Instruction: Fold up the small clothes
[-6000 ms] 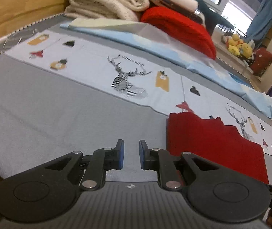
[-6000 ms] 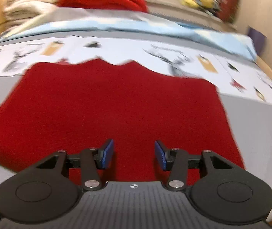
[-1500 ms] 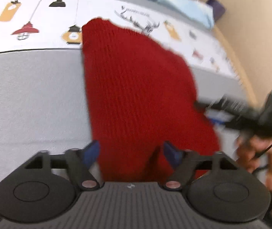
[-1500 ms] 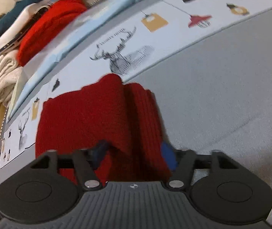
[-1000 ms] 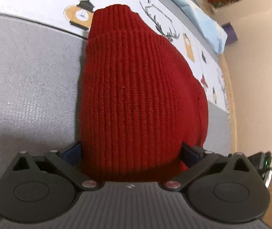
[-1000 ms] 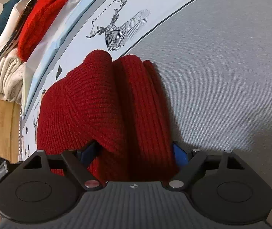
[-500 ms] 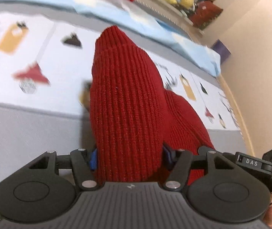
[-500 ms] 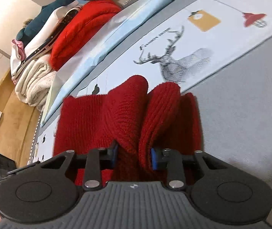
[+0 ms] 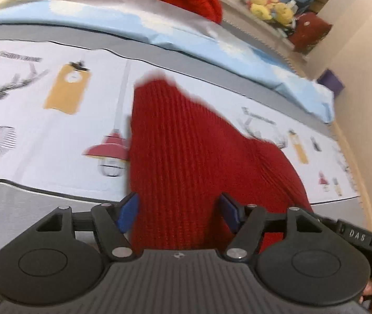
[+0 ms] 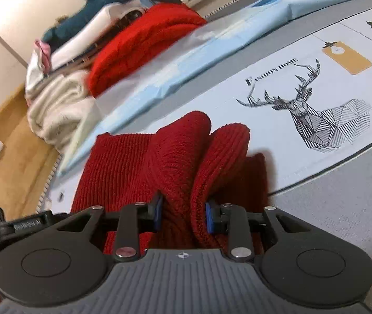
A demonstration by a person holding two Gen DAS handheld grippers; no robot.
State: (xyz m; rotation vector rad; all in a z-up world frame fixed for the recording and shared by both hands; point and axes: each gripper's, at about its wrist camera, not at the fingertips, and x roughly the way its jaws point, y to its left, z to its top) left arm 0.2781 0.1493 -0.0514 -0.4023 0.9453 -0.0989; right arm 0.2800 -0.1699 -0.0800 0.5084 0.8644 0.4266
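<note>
Since six seconds back, when the red knit garment (image 9: 186, 157) lay flat on the grey bed surface (image 9: 16, 209), we've bunched it up and both grippers now have it lifted at the near edge. Left gripper (image 9: 179, 212): jaws stand fairly wide, and they've just eased open a touch after closing in on the knit; a thick fold of it fills the gap between the blue pads (image 9: 127, 210), both pads look to be against the fabric, so we read it as holding, though motion blur makes the contact hard to confirm. In the left wrist view the garment runs from bottom centre up to mid-frame, its far end resting on the white printed cloth (image 9: 55, 130) with the lamp and deer prints. Right gripper (image 10: 184, 214): narrow, clamped on two doubled-over folds of the same knit at lower centre of the right wrist view, pads pressed into it on both sides. Behind the clamp the garment humps up into two rounded ridges, the rest spreading toward left of centre; its far edge sits on the printed cloth just left of the deer print (image 10: 316, 115). Light blue sheet (image 10: 186, 60) crosses the upper half; folded pile (image 10: 81, 73) of red, white and cream items sits upper left. Other gripper's body shows at each frame's lower edge.
</note>
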